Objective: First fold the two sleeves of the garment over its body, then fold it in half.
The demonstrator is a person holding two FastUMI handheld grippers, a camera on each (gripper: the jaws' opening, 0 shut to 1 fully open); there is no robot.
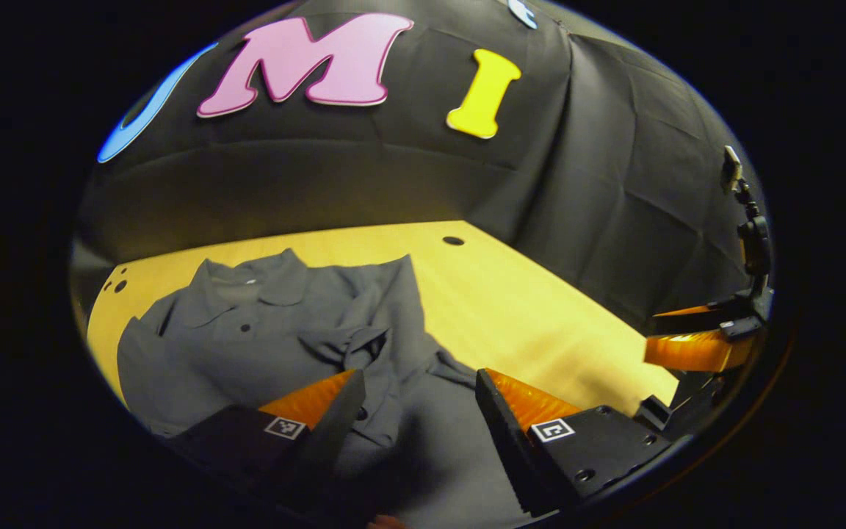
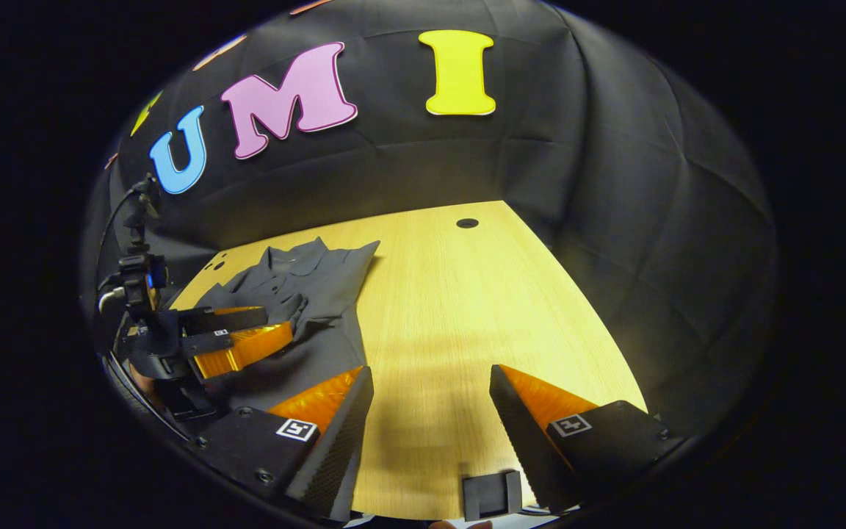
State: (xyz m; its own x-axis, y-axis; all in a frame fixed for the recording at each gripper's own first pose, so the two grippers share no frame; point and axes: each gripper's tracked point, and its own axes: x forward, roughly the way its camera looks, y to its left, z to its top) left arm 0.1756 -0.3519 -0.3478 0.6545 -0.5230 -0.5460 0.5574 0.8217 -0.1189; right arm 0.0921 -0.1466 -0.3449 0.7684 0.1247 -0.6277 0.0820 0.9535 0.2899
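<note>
**Left gripper view: shirt lies directly under the open fingers**

The left gripper (image 1: 417, 400) hovers with jaws apart over the lower body of the grey shirt (image 1: 269, 330), whose long axis runs toward the collar. The right gripper (image 2: 430, 411), also apart, is over bare table (image 2: 467, 308), with free room right of the shirt's edge.

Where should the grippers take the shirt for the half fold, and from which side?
Likely the bottom hem corners, approached from the near table edge. The shirt lies flat with its collar at the far end and a sleeve folded across the body. The left gripper, open, hovers above the lower body; the right gripper, open, is over bare table.
</note>
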